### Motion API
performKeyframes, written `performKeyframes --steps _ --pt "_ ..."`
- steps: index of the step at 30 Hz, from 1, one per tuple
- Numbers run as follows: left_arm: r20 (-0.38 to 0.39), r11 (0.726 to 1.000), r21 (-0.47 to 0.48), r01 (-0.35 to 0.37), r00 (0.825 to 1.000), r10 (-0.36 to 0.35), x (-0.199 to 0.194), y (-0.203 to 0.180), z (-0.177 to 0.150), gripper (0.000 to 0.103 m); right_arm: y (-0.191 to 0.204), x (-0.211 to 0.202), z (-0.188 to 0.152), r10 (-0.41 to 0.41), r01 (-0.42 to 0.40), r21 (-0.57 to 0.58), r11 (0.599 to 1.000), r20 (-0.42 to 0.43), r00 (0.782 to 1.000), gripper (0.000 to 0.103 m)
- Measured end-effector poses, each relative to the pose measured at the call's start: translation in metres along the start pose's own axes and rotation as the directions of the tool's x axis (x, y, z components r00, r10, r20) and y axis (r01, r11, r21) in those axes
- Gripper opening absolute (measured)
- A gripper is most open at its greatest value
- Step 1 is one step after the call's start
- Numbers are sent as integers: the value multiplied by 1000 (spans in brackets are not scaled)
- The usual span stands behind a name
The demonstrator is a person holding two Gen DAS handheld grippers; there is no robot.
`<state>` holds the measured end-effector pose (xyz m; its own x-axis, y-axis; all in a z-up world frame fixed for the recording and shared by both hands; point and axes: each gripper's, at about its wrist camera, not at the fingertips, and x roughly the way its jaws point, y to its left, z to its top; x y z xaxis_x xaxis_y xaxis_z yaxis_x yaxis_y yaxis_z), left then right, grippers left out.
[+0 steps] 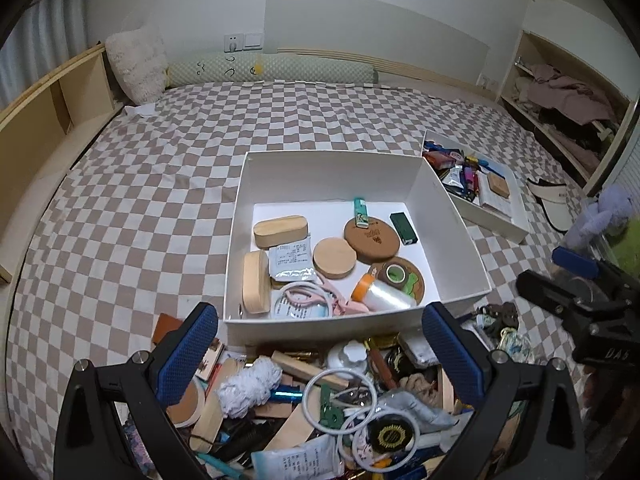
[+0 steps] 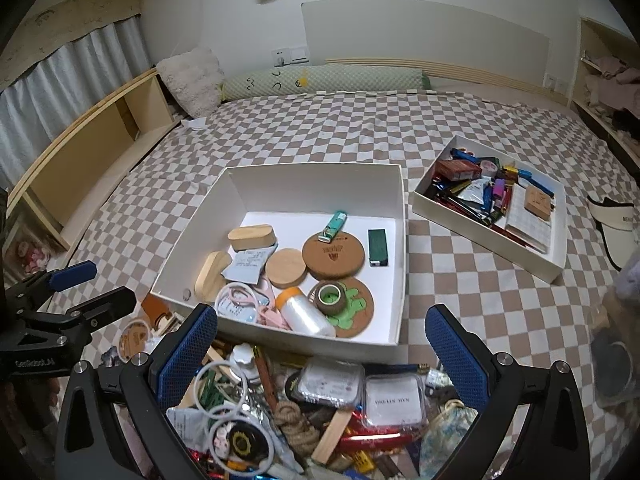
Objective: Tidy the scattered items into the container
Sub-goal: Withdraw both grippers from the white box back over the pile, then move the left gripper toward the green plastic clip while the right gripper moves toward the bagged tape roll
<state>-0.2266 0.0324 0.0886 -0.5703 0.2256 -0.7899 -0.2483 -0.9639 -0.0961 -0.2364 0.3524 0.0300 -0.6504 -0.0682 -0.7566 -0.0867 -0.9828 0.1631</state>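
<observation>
A large white box sits on the checkered bed and holds wooden cases, cork coasters, lighters, a tape roll and a thread spool. A pile of scattered items lies in front of it: white rings, a rope knot, clear plastic cases, wooden sticks. My left gripper is open and empty above the pile, just before the box's near wall. My right gripper is open and empty above the pile too. Each gripper shows at the edge of the other's view.
A smaller white tray full of lighters and pens lies to the right of the box. A white visor cap lies at the far right. Pillows line the headboard. Wooden shelves flank the bed.
</observation>
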Motion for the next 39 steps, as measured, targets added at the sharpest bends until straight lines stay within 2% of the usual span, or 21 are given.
performKeyframes --steps 13,16,20,27,34,39 --pt "42 998 68 15 999 -18 -33 0 -44 103 -18 -26 -40 26 -26 21 999 6 1000 103" --pt "49 997 69 16 999 -19 -41 1 -53 103 -21 -29 -50 39 -39 37 999 6 999 103" --pt "39 998 43 56 998 -57 -54 6 -63 103 -24 -33 -63 46 -46 38 998 3 999 103" --pt "64 997 54 56 996 -60 -73 11 -88 103 -28 -39 -87 18 -18 34 999 -6 1000 103" --pt "75 996 85 33 996 -39 -73 24 -128 103 -30 -45 -115 14 -14 33 999 -2 1000 103" --pt "53 997 74 28 998 -32 -65 40 -155 103 -32 -42 -139 30 -30 50 998 0 1000 103"
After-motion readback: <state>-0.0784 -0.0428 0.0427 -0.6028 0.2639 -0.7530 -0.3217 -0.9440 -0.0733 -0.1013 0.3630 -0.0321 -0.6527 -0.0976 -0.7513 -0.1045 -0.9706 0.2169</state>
